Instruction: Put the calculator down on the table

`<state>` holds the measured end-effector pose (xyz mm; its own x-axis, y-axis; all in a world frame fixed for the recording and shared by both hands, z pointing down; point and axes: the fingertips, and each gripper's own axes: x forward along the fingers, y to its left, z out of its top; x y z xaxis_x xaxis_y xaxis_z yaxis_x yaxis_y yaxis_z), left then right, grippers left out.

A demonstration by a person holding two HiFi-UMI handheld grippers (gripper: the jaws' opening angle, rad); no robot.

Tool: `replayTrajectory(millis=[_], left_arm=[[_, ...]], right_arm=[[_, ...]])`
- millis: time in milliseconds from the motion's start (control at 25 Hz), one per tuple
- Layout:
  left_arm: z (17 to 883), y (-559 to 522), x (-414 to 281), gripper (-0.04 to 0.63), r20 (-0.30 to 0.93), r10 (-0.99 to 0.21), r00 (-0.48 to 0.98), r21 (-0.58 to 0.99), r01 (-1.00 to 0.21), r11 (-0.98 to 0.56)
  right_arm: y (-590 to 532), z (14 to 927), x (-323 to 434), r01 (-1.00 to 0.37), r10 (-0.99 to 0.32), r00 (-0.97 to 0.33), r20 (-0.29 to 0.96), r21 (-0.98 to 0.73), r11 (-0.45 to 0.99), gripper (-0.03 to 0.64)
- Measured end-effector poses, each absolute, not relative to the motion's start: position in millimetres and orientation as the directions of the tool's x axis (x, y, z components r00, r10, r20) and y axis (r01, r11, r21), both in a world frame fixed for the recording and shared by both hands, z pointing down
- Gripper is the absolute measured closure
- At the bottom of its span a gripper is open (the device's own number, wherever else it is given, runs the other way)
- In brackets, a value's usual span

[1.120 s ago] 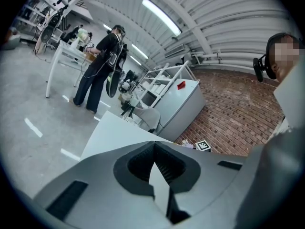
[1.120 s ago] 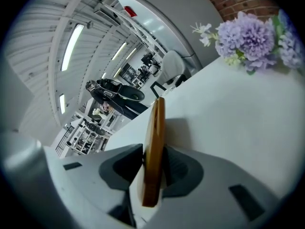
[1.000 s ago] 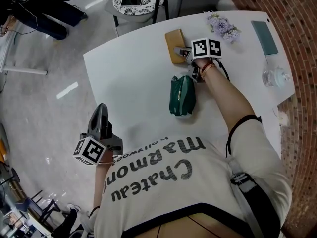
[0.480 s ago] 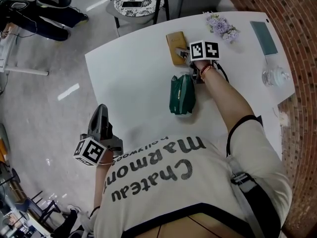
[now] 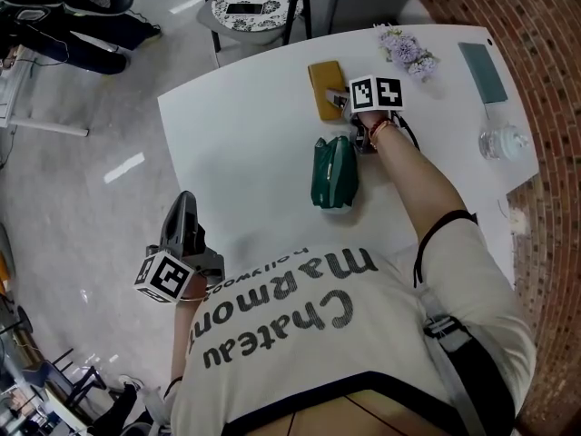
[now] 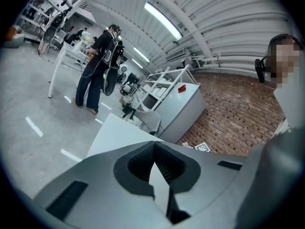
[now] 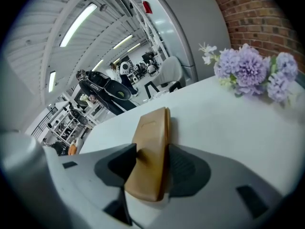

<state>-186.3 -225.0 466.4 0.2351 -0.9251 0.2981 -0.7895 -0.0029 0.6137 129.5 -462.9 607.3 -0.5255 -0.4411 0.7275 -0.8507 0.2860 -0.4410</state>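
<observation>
Calculator (image 5: 325,89) (just one), one pouch (image 5: 333,173), one flower bunch (image 5: 408,49)

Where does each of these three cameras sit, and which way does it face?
Head view: on the person's head, looking steeply down at the white table; shows shirt, left tongs, right tongs.
Left gripper view: rides the shut left tongs, facing across the floor toward a brick wall; those tongs and the shirt's edge show.
Right gripper view: rides the right tongs, the only own part shown; jaws have just been opening, tan calculator between them, purple flowers beyond.
Shared: head and right gripper views both show calculator, flowers, table.
</observation>
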Motion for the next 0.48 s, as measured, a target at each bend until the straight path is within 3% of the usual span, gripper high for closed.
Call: replayTrajectory(millis=[480], left_arm=[[469.0,-221.3,-190.5,0.594,0.302,-0.925,0.230,0.617,-0.787,0.006]], right_arm=[[-461.0,608.9,131.8,-0.867,-0.448,-0.497,0.743,-0.409,0.284,0.396]])
